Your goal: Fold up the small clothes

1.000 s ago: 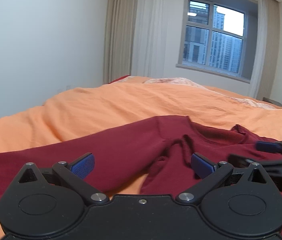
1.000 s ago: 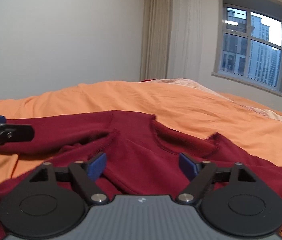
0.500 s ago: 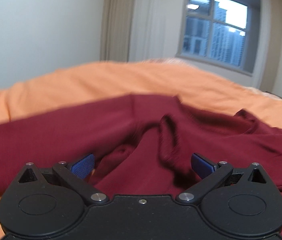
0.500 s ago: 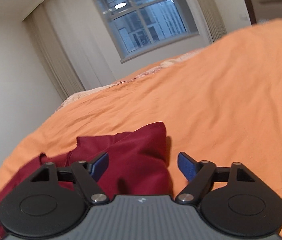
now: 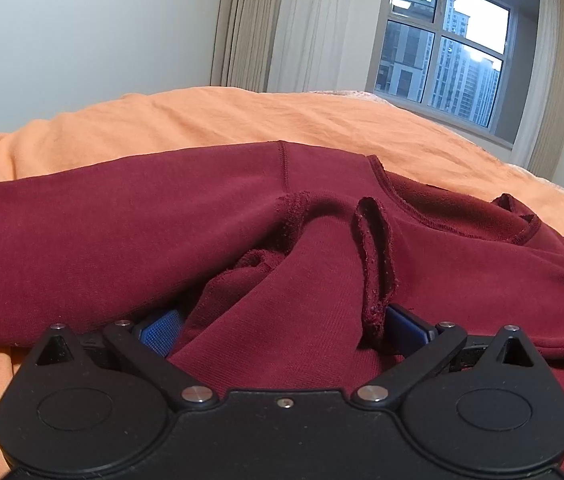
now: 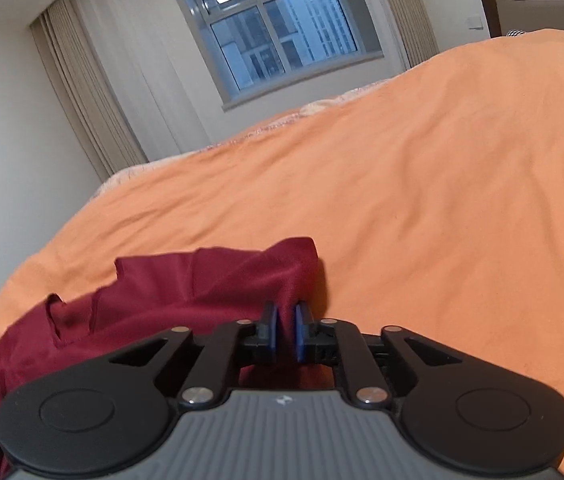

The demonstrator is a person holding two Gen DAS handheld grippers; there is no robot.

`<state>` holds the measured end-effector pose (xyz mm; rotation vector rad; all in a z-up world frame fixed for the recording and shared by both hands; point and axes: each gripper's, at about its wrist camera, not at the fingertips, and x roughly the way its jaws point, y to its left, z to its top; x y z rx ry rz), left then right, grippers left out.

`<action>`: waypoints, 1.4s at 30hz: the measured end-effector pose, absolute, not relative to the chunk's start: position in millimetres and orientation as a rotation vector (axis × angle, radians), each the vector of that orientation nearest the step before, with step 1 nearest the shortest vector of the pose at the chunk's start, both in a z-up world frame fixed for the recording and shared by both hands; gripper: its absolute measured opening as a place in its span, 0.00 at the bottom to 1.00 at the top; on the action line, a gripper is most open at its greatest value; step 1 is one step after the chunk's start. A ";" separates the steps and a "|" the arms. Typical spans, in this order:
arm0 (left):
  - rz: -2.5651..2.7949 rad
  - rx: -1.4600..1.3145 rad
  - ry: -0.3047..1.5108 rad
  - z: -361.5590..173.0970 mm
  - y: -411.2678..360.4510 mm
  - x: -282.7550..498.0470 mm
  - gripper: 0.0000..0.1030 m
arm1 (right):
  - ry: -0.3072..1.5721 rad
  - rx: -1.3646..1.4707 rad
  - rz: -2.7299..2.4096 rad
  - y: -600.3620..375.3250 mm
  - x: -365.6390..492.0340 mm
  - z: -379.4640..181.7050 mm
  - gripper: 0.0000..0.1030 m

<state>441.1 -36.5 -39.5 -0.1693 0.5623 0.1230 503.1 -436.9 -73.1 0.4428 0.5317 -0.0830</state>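
A dark red top lies rumpled across a bed's orange cover, neckline toward the window. The right gripper has its jaws pinched narrow on a corner of the fabric near the cover's open stretch. The left gripper stands with jaws wide, a bunched fold of cloth lying between its blue pads; whether they touch it is hard to tell. The step appears to be securing both holds before spreading the garment flat; next, the left jaws would need to close on that fold.
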 end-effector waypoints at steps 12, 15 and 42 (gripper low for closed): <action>0.113 -0.194 0.545 -41.5 -31.7 436.4 1.00 | 0.487 0.066 -0.107 -392.9 406.3 -67.9 0.52; 0.113 -0.195 0.544 -41.6 -31.8 436.4 1.00 | 0.503 0.057 -0.119 -384.6 420.7 -79.7 0.51; 0.016 -0.329 0.578 27.6 8.8 316.7 1.00 | 0.554 0.157 0.043 -358.6 296.4 -49.6 1.00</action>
